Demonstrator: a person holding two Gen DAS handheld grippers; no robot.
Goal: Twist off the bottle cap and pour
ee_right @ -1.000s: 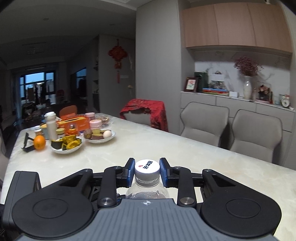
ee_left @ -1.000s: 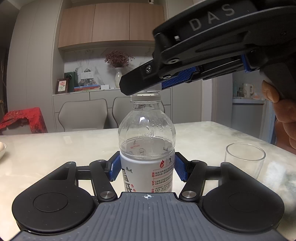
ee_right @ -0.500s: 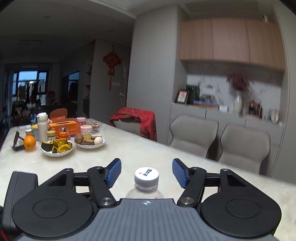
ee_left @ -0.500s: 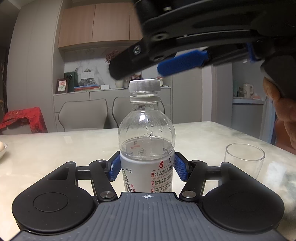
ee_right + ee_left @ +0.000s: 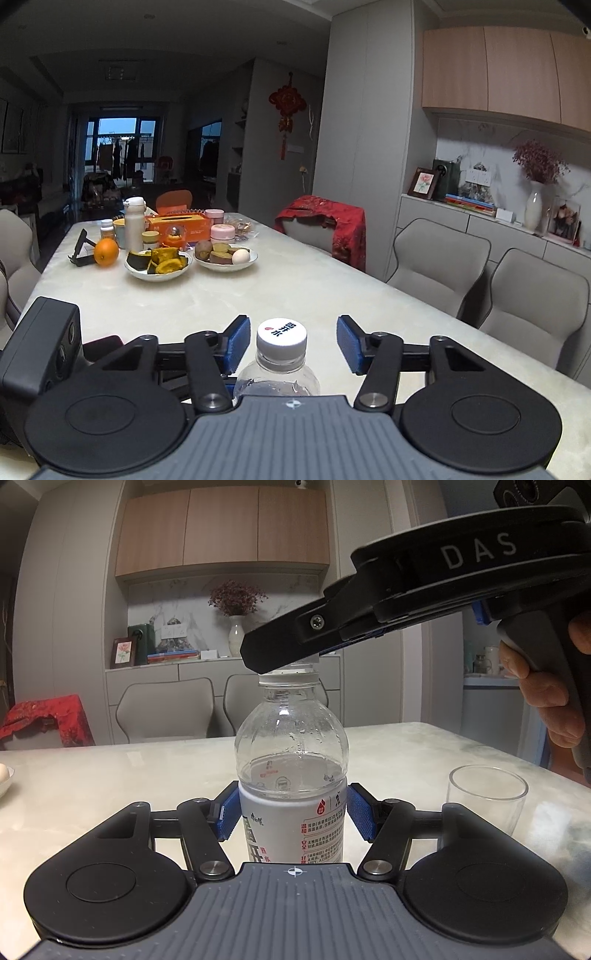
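left gripper (image 5: 291, 818) clamped on the upright bottle (image 5: 291, 760) – right gripper (image 5: 291, 345) spread wide around its cap (image 5: 282, 335), pads clear – empty glass (image 5: 487, 797) nearby.

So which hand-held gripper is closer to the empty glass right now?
Left. The left hand-held gripper is clamped on the bottle, on the table beside the glass. The right hand-held gripper is up around the cap, open.

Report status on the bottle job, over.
Left gripper shut on bottle, upright on table. Right gripper open, pads either side of cap, not touching. Cap on. Glass clear, right.
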